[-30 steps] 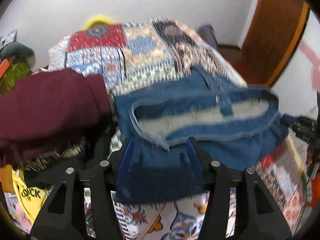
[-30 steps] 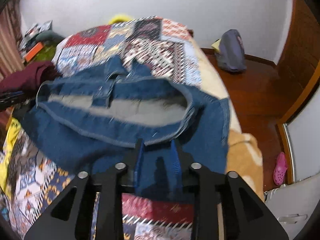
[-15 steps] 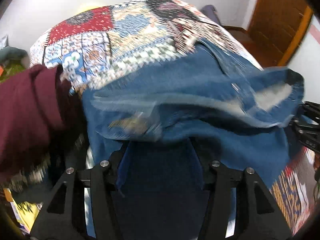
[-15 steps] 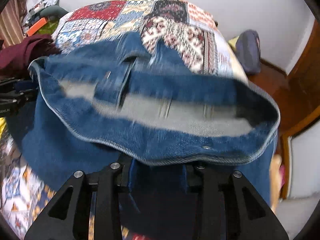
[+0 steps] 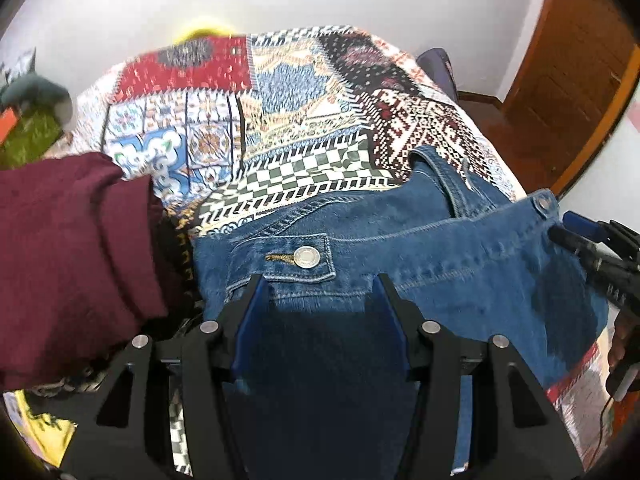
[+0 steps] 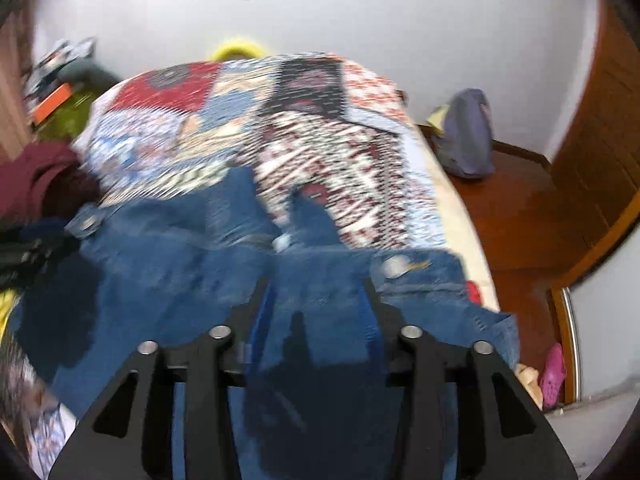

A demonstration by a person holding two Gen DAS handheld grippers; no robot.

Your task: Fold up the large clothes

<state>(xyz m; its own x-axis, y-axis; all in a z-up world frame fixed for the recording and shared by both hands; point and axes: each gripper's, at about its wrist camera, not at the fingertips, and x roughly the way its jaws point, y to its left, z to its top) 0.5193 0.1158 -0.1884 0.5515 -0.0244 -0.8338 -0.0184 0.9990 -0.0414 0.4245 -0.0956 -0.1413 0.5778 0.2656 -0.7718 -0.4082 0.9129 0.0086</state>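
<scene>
The denim garment (image 5: 460,248), a jacket or jeans by its metal buttons and flap, lies across the near part of the bed (image 5: 304,120), on the patchwork cover, with its far edge spread toward the checked patch and its near part running in under both cameras. The left hand-held gripper (image 5: 320,284) has denim filling the space between its blue pads just below the buttoned flap (image 5: 306,258); the fingers stand fairly wide, and whether they pinch the cloth or merely sit over it I cannot tell. The right hand-held gripper (image 6: 318,288) looks the same, cloth between its fingers near a second button (image 6: 394,267), grip not readable. Judged by its thick seams and rivets, this denim will be heavy and fairly stiff for cloth: it should hold a crease and not slide much on the cover, but it will sag and drag if lifted by one point only. The sturdy places to take hold are likely the double-stitched hems and the buttoned bands, one at each side, so the weight is shared and the fold line stays straight. The right wrist view is smeared, so seams and edges there are hard to make out. The garment's lower part is cut off by the gripper bodies in both views, and a maroon garment (image 5: 72,256) at the left overlaps or borders the denim's edge; which, I cannot say.
</scene>
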